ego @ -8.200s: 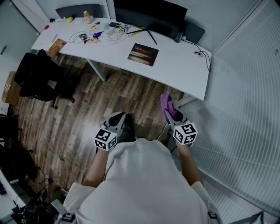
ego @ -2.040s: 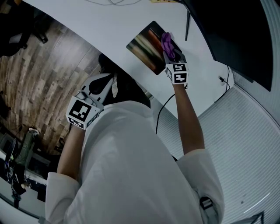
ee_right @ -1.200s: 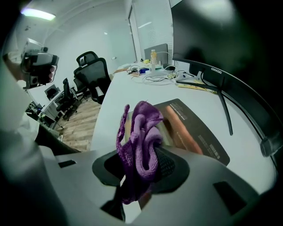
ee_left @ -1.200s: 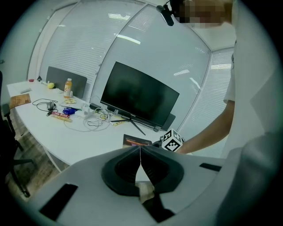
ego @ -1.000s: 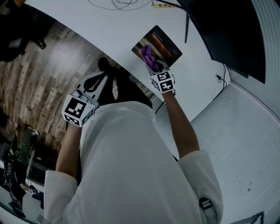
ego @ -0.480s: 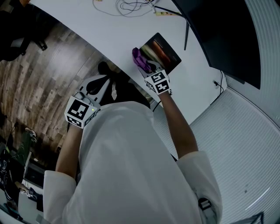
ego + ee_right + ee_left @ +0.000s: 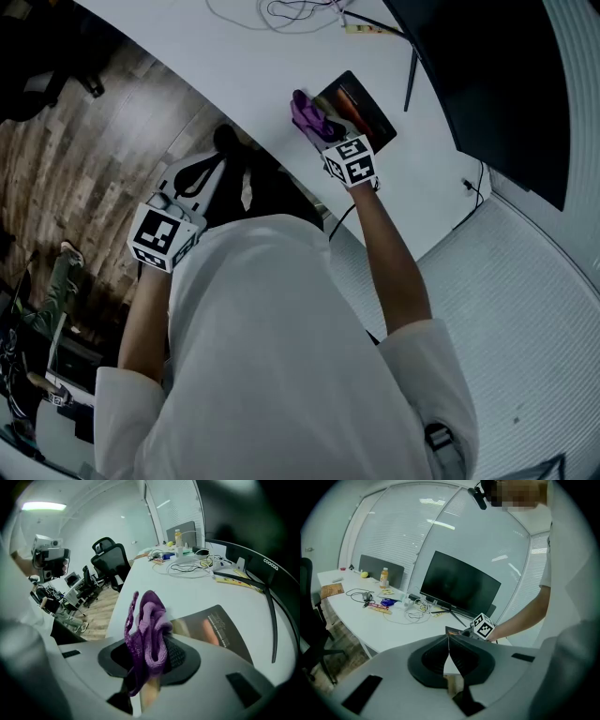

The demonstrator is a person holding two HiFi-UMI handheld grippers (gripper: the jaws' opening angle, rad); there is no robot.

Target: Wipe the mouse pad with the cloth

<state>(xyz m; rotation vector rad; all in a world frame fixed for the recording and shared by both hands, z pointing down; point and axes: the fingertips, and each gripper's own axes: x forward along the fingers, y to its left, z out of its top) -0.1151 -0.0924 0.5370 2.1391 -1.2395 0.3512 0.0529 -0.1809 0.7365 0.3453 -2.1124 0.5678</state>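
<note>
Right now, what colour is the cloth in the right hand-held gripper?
Purple; the cloth shows best in the right gripper view.

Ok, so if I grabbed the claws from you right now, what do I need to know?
Left claw: shut, empty, held low and away from the desk.
Right claw: shut on the purple cloth, which is now at the left edge of the mouse pad.
The pad lies flat on the desk, in front of the monitor.
Done: one swipe across the pad, from its right part to its left edge.
Left: probably more swipes back over it. I cannot tell from here whether the pad is clean.
</note>
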